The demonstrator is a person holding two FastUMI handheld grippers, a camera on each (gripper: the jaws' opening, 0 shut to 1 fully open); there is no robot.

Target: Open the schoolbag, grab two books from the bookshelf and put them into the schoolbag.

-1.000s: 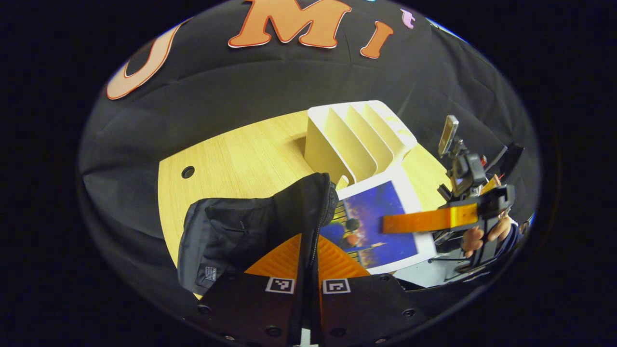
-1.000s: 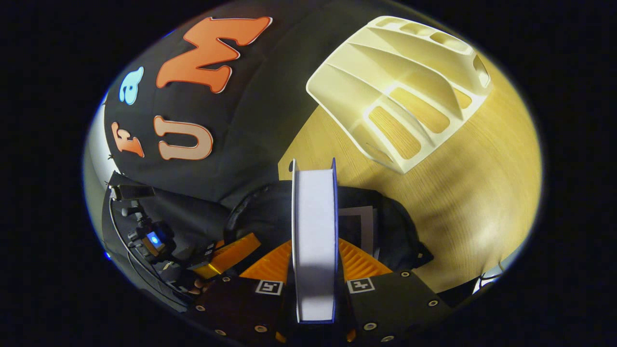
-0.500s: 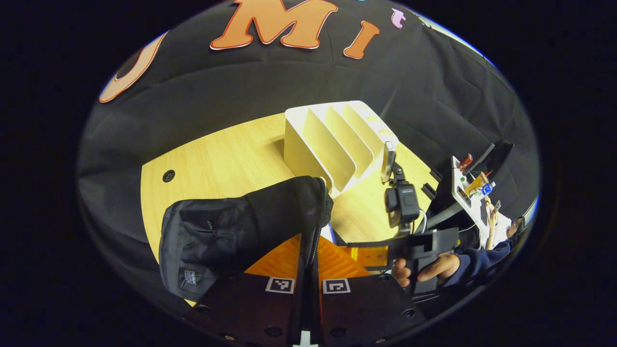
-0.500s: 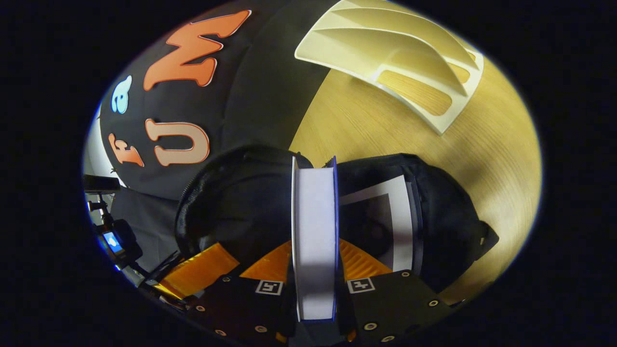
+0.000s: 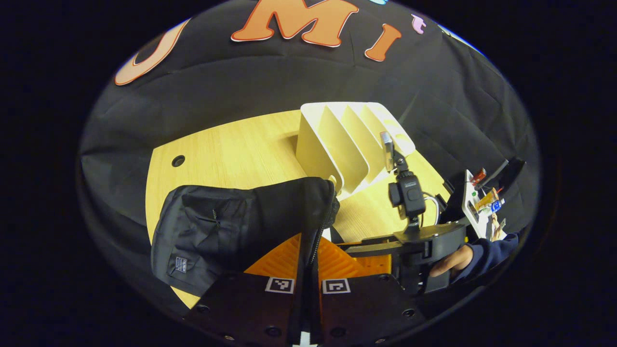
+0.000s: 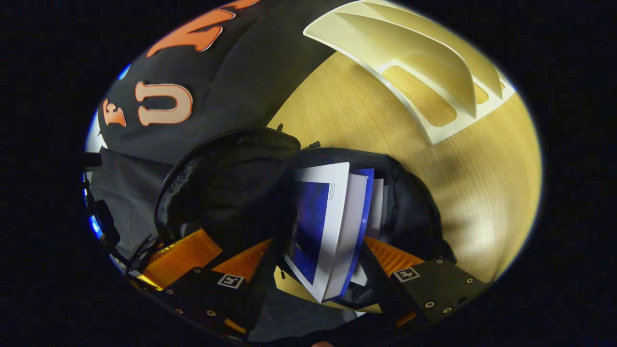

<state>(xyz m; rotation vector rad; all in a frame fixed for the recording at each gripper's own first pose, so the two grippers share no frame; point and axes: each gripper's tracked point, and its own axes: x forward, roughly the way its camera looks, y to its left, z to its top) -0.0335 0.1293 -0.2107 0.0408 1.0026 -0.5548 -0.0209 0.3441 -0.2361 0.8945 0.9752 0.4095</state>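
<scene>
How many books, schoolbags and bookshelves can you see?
White-paged paper books, in the bag: 2
Black fabric schoolbag: 1
White slotted bookshelf: 1
Total: 4

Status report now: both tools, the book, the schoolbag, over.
Left tool shut on schoolbag zipper edge, holding it open. Right tool open. Book loose, tilted in bag mouth beside another. Bookshelf empty; nothing blocking.
</scene>
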